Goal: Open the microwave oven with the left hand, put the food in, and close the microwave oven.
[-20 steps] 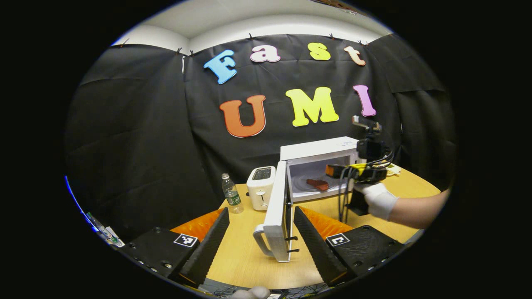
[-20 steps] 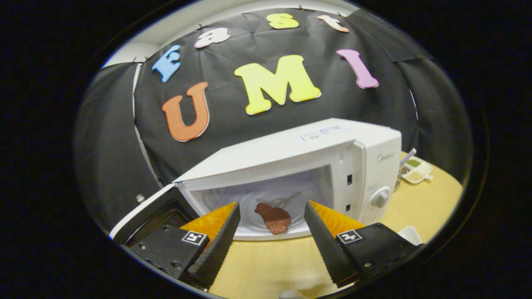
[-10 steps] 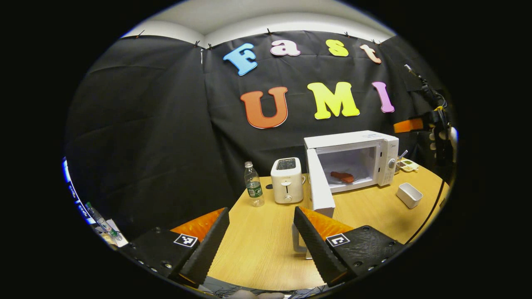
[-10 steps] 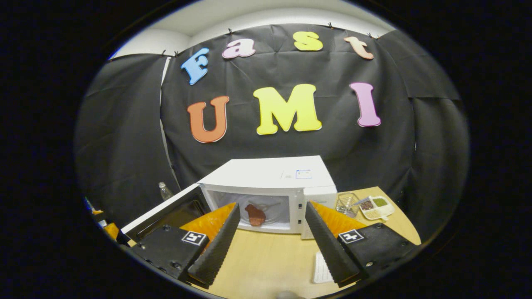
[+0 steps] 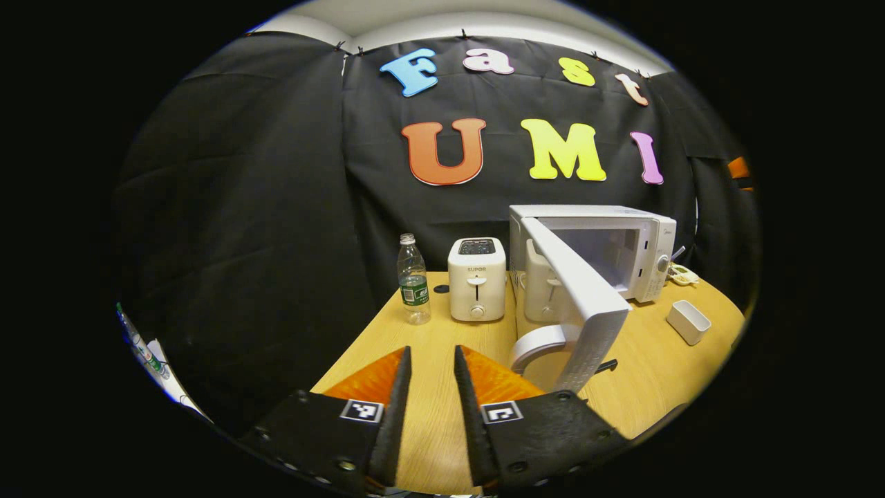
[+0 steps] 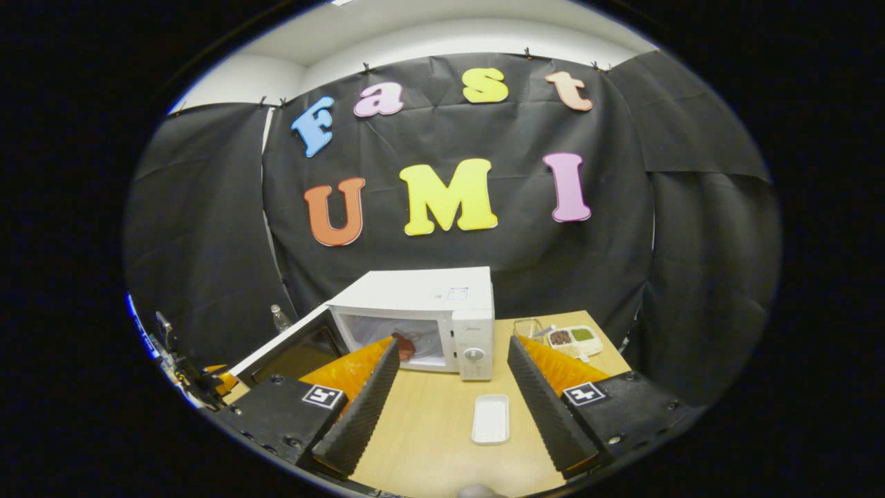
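White boxy microwave oven [image 6: 422,315], door [image 5: 574,304] ajar, holds reddish-brown food [image 6: 405,346]. Left gripper [image 5: 430,415] nearly closed, empty; right gripper [image 6: 449,404] spread, empty, over white rectangular tray [image 6: 490,419].

So on my table [image 5: 664,366] I count one microwave [image 5: 643,238], one toaster [image 5: 476,279], one water bottle [image 5: 413,280] and one white tray [image 6: 490,419]. There's also one divided snack dish [image 6: 574,339], one glass container [image 6: 527,327], and one piece of food [image 6: 406,345].
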